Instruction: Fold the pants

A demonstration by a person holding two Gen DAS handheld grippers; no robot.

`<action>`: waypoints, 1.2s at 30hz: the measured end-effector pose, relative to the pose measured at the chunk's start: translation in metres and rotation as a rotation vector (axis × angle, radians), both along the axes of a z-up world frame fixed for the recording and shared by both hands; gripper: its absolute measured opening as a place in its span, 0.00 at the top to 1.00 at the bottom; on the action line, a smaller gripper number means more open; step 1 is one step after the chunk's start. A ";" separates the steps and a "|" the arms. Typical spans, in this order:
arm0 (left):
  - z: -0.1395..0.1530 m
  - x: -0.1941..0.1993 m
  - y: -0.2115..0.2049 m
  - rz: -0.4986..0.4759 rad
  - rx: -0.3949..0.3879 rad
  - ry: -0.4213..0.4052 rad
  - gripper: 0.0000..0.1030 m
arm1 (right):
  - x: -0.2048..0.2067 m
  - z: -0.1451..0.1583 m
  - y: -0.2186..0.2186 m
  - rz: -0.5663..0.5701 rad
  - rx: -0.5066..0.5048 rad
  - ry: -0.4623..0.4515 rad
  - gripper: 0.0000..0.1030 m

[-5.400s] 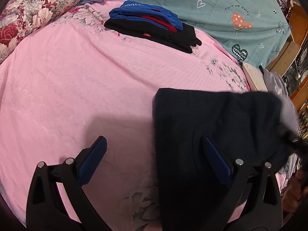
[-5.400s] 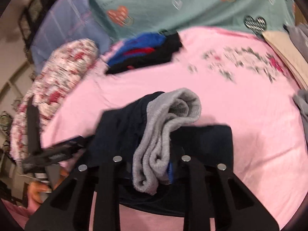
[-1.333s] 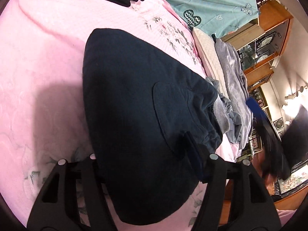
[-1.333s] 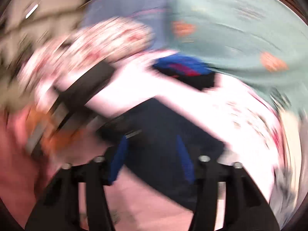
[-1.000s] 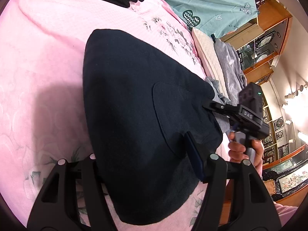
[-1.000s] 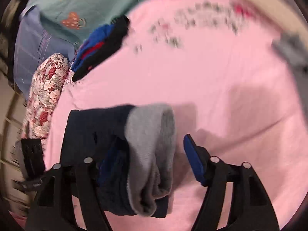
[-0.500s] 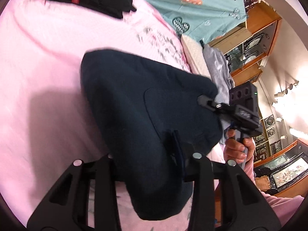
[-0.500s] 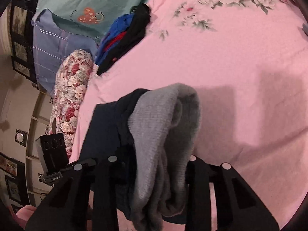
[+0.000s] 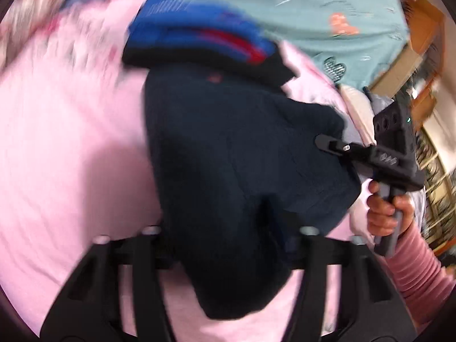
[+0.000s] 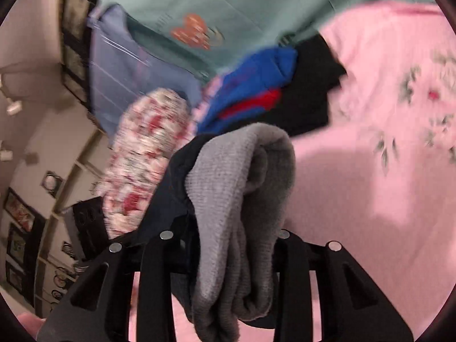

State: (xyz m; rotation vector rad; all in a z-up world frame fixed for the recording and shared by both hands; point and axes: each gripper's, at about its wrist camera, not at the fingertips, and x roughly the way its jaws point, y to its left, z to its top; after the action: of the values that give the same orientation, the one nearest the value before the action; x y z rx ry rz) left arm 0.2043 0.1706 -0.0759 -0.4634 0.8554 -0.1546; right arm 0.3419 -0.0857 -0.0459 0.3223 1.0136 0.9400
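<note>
Navy pants [image 9: 242,154] clamped between jaws of left gripper [image 9: 228,245] and right gripper [image 10: 222,245].

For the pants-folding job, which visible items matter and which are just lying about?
In play: folded dark pants with grey waistband; left gripper; right gripper; stack of folded clothes.
Lying about: floral pillow; teal heart-print quilt; pink bedsheet.
</note>
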 end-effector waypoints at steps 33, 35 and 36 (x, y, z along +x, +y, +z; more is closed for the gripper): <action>0.041 -0.114 -0.076 0.294 0.334 -0.109 0.02 | -0.177 0.027 -0.021 -0.190 -0.469 -0.473 0.07; 0.039 -0.112 -0.081 0.274 0.356 -0.097 0.02 | -0.179 0.024 -0.020 -0.182 -0.480 -0.471 0.07; 0.038 -0.110 -0.084 0.258 0.370 -0.093 0.02 | -0.180 0.023 -0.018 -0.175 -0.485 -0.471 0.07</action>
State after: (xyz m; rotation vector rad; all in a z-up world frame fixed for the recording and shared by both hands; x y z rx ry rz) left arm 0.0944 0.0864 -0.0378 -0.2132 0.7063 0.2160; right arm 0.1623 -0.1040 -0.0228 -0.2091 0.7304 0.5475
